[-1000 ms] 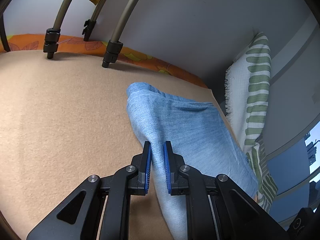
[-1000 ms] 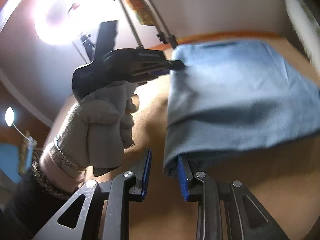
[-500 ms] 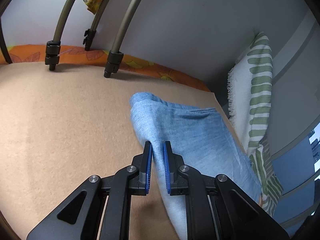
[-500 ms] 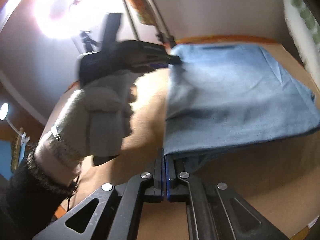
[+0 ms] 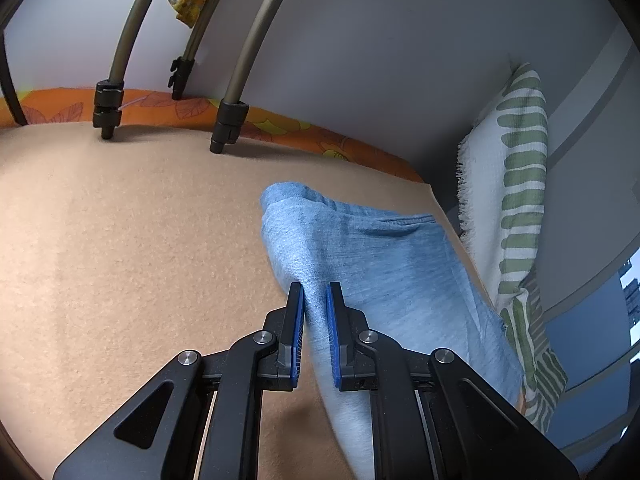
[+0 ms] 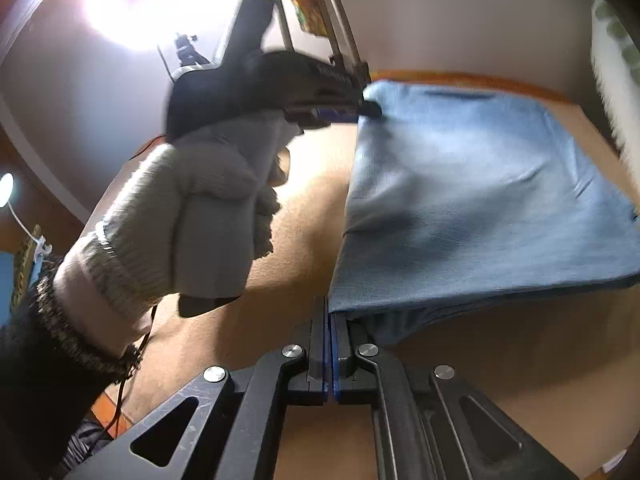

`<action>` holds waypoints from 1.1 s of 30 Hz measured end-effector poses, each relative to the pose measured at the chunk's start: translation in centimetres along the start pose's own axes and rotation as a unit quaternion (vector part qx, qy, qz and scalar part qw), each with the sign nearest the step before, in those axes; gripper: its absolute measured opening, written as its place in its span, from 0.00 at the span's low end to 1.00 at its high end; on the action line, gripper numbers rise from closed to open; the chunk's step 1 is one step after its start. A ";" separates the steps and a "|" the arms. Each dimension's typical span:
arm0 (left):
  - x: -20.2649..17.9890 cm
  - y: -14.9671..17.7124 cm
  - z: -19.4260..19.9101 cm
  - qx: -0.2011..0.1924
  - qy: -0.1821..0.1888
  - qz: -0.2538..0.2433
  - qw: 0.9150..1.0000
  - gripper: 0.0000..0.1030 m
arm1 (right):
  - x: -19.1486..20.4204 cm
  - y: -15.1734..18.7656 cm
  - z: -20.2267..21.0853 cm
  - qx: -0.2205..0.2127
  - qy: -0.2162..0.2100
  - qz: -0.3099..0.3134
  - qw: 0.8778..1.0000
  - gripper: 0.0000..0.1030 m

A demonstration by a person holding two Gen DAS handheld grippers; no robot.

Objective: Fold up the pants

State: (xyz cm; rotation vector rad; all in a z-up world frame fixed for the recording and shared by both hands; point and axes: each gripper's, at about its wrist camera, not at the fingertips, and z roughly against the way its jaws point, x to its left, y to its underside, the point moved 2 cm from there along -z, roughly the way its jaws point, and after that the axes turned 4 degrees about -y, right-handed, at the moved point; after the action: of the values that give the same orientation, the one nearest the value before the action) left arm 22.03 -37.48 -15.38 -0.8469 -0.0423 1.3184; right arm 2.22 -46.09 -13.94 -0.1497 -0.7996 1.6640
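Holding both near corners of the blue pants (image 6: 472,200), already a folded stack on the tan blanket (image 5: 120,260): left gripper (image 5: 316,312) and right gripper (image 6: 330,328) each clamped on an edge, another fold likely left.

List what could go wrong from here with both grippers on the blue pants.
1. The right gripper pinches only the very corner of the pants; a pull could slip it free.
2. The left gripper holds a thick bunched edge, so layers may shift and spoil the fold.
3. The striped pillow sits right beside the pants and could catch the cloth.
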 end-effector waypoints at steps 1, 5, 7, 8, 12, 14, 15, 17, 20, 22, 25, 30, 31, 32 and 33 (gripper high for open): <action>0.0 0.0 0.1 -0.001 0.000 -0.003 1.000 0.09 | 0.0 0.0 0.7 -0.007 -0.003 0.003 1.000 0.00; -0.1 -0.3 -0.2 -0.004 -0.009 -0.010 1.000 0.09 | -0.8 0.0 1.2 -0.005 -0.017 -0.004 1.000 0.00; 0.3 -0.6 -0.5 -0.008 -0.016 -0.008 1.000 0.09 | -0.5 0.3 0.7 0.005 -0.013 0.004 1.000 0.00; 0.5 -0.7 -0.6 -0.009 -0.013 -0.002 1.000 0.09 | -0.3 0.5 0.6 0.006 -0.011 0.009 1.000 0.00; 0.9 -0.9 0.0 -0.016 -0.014 -0.001 1.000 0.09 | -1.2 0.9 0.1 0.029 -0.025 -0.002 0.999 0.05; 1.0 -1.2 0.9 -0.019 -0.017 -0.006 1.000 0.10 | -1.0 1.3 -0.1 0.050 -0.029 0.004 0.998 0.17; 1.3 -1.4 1.4 -0.018 -0.015 -0.001 1.000 0.10 | -0.8 1.5 0.0 0.052 -0.040 0.008 0.998 0.24; 1.6 -1.4 2.3 -0.020 -0.015 0.003 1.000 0.15 | -0.6 1.9 1.1 0.045 -0.050 0.018 0.998 0.25; 1.5 -0.7 3.9 -0.024 -0.022 -0.004 0.999 0.24 | -1.2 2.1 3.0 0.024 -0.053 0.016 0.998 0.27; 1.0 0.4 4.4 -0.015 -0.019 -0.003 1.000 0.28 | -2.3 1.9 4.5 0.002 -0.045 0.007 0.999 0.29; -0.9 2.6 5.1 -0.005 -0.020 -0.027 0.999 0.29 | -4.8 1.0 6.8 -0.031 -0.022 -0.011 0.999 0.31; -4.8 7.1 5.2 0.010 -0.004 -0.063 0.998 0.29 | -11.0 -0.4 10.5 -0.076 0.025 -0.078 0.994 0.32; -5.3 7.7 5.1 0.014 -0.004 -0.069 0.998 0.29 | -12.9 -0.4 11.1 -0.084 0.037 -0.106 0.990 0.33; -6.1 8.7 4.7 0.019 -0.005 -0.078 0.997 0.30 | -14.4 -0.3 11.5 -0.089 0.047 -0.128 0.987 0.34; -6.8 9.5 4.3 0.023 -0.005 -0.087 0.996 0.30 | -16.2 -0.1 11.9 -0.092 0.061 -0.156 0.982 0.34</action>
State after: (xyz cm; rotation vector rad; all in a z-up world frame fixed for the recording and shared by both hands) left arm 10.11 -41.02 -14.73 -0.7797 -0.0923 1.1567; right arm 0.68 -65.77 -10.15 -0.2414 -0.8363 1.2742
